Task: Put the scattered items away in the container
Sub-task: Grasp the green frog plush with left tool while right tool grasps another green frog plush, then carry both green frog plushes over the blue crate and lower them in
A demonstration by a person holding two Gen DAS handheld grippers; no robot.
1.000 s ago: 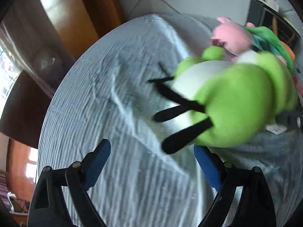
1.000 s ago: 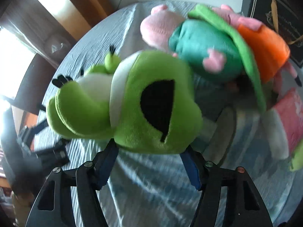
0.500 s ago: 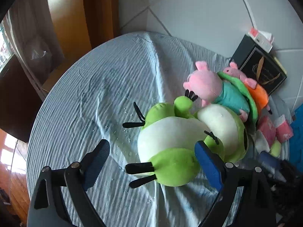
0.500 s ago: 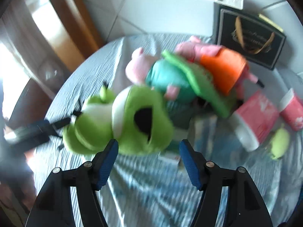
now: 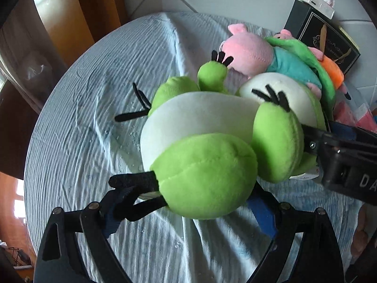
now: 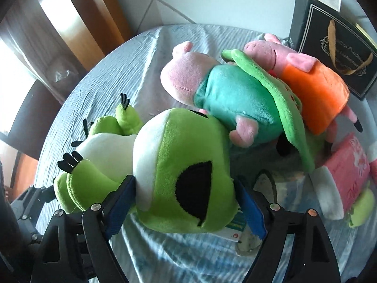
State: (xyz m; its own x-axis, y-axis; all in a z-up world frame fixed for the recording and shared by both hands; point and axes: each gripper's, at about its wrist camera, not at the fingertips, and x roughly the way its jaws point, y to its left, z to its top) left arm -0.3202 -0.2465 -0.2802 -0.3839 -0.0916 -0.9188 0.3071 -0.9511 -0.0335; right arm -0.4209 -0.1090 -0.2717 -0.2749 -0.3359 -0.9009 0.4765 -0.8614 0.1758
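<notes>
One green frog plush point(image 6: 179, 169), two pig plushes point(image 6: 212, 82), one black gift bag point(image 6: 329, 47).

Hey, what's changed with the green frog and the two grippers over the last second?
The green frog plush has come down from the air onto the blue cloth, by the pig plush in teal. The right gripper, earlier clamped on its head, is opening around it. The left gripper has closed in on the frog's rear, jaws wide. The pig plushes, the black bag and the pink items stayed put.

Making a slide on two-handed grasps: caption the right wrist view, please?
Right gripper, jaws opening, straddles the green frog plush's head beside two pig plushes on a blue cloth.
</notes>
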